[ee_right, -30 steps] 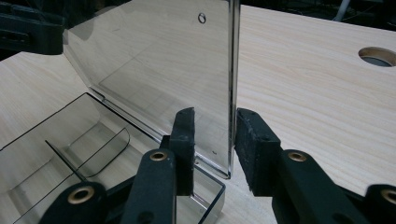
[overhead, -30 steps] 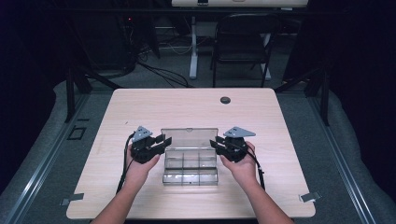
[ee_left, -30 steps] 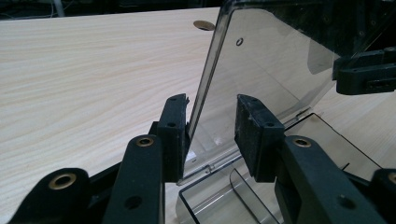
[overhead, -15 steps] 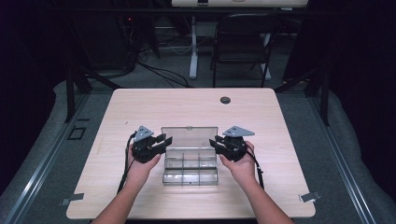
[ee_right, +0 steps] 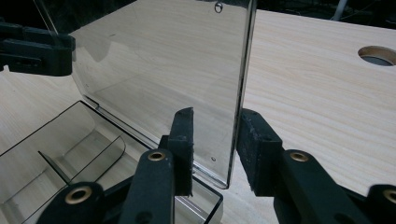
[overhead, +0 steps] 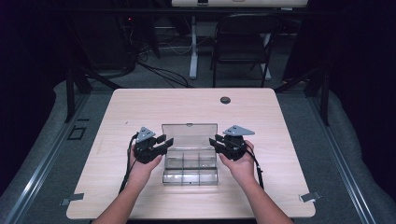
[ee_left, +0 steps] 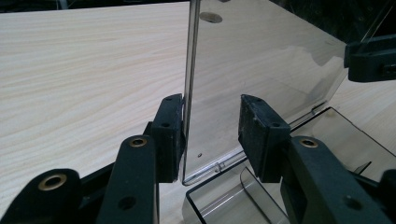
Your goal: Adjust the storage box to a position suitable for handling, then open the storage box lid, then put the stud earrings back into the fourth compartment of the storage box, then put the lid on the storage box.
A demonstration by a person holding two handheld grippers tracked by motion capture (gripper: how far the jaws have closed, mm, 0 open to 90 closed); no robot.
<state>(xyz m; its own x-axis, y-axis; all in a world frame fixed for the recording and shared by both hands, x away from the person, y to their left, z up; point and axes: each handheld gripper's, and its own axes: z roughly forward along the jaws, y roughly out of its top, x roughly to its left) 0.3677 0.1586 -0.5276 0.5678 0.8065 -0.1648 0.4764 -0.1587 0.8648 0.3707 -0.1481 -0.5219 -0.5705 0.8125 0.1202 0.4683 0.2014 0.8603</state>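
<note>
Little has shifted since the earlier frame: both hands sit where they were, though the left gripper (overhead: 164, 141) has just been opening, its jaws apart around the lid (overhead: 189, 136) edge. The right gripper (overhead: 215, 140) likewise straddles the opposite edge unclamped. The clear box (overhead: 190, 170) lies mid-table (overhead: 275, 140), lid upright, bare wood all round.
</note>
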